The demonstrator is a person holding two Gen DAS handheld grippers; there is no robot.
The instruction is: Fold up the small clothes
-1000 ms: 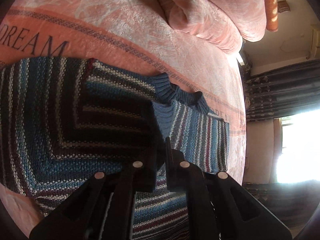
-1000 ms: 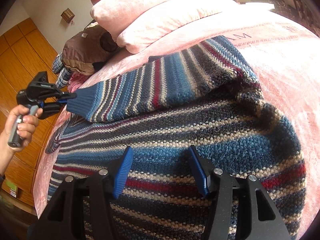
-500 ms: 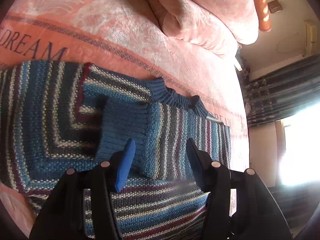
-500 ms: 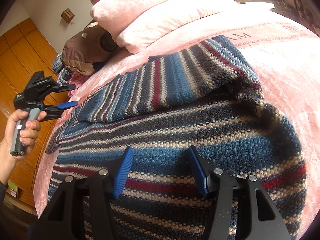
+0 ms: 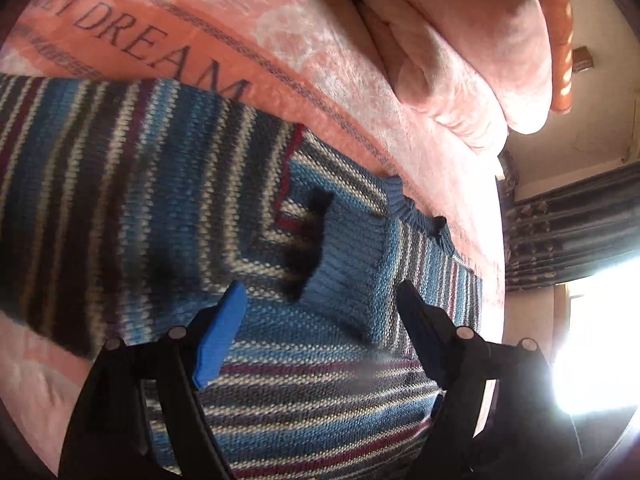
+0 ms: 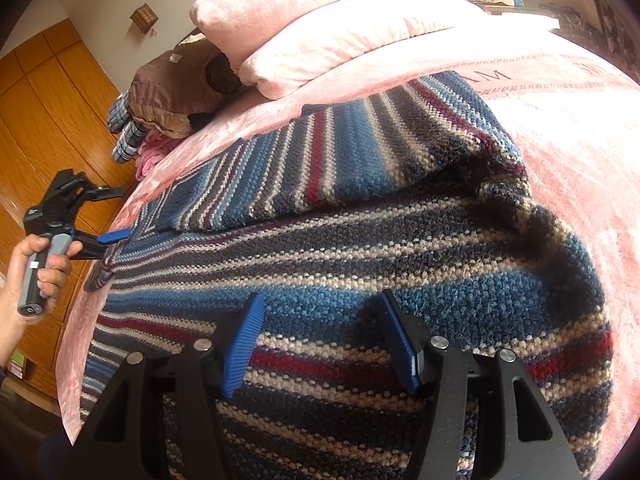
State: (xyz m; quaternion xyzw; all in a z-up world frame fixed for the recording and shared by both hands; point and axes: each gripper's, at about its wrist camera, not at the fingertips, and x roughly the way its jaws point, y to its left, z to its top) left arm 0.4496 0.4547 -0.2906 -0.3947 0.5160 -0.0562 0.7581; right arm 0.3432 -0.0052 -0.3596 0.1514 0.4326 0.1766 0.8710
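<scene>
The left gripper (image 5: 320, 300) is wide open, its 2 blue-padded fingers (image 5: 218, 340) spread apart with nothing between them, pointing forward and down. In the right wrist view the person's left hand (image 6: 38, 268) is wrapped around its grey handle, the forearm rising from the lower left edge. The right gripper (image 6: 320, 316) is also open, its 2 blue fingers (image 6: 242, 344) parted and empty, angled downward.

A bed under a pink coverlet (image 6: 568, 128) printed with "DREAM" fills the room ahead of both grippers. Stacked pink pillows (image 6: 320, 12) lie beyond the right gripper, with a brown bundle (image 6: 176, 92) left of them. Orange wooden cupboards (image 6: 48, 120) stand far left; a glaring window (image 5: 600, 340) and dark curtains (image 5: 568, 232) are right of the left gripper
</scene>
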